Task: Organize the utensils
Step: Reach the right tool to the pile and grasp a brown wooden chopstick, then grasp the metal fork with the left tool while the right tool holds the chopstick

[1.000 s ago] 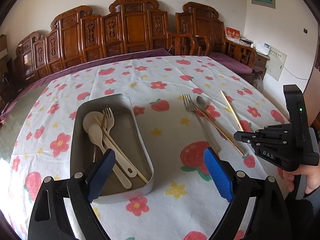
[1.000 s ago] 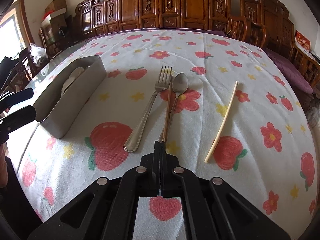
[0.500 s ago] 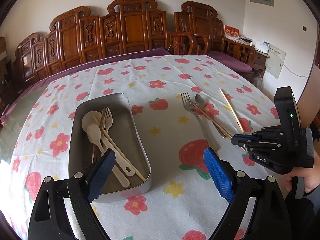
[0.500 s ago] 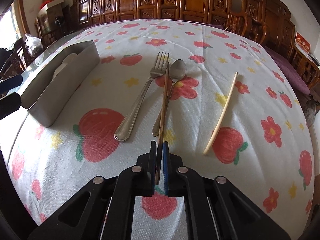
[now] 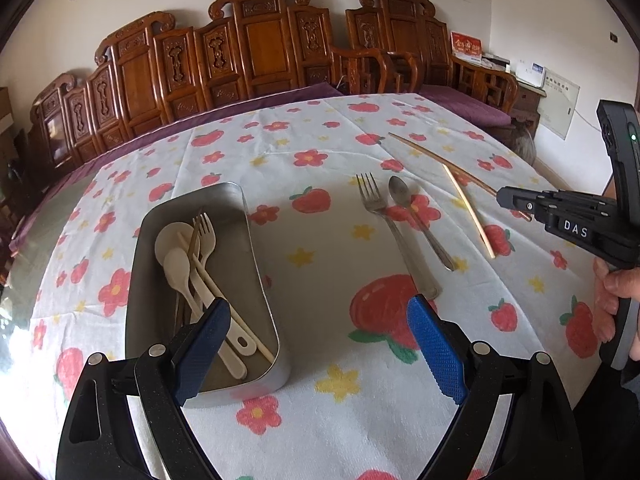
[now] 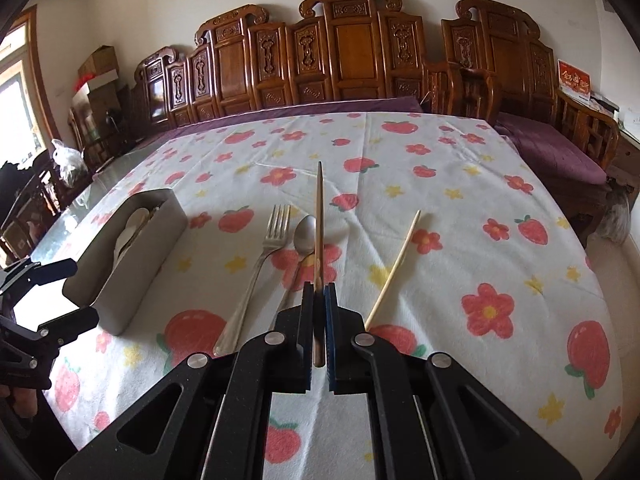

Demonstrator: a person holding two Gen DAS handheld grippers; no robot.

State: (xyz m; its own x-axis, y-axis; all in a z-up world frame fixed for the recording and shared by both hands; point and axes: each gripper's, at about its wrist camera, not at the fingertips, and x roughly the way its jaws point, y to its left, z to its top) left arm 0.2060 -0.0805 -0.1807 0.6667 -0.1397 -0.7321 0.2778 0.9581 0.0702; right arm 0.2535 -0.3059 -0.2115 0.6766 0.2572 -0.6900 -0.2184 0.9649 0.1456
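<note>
Brown chopstick (image 6: 319, 216) in right tongs (image 6: 319, 300) (airborne)

Left wrist view: taken from behind the left gripper (image 5: 318, 344), tilted down over the near table edge, facing the carved wooden bench (image 5: 256, 52) along the far wall.
Left view nearness: the metal tray (image 5: 260, 280) is seen close, just ahead at lower left.
Right wrist view: taken from behind the right gripper (image 6: 319, 292), tilted down, facing the same bench from further right.
Right view nearness: the metal fork (image 6: 260, 268) lies close ahead.
Shared ground: the flowered tablecloth (image 5: 320, 248), tray, fork and bench are seen in both.
Cross-sighting: each gripper is caught at the edge of the other view.
</note>
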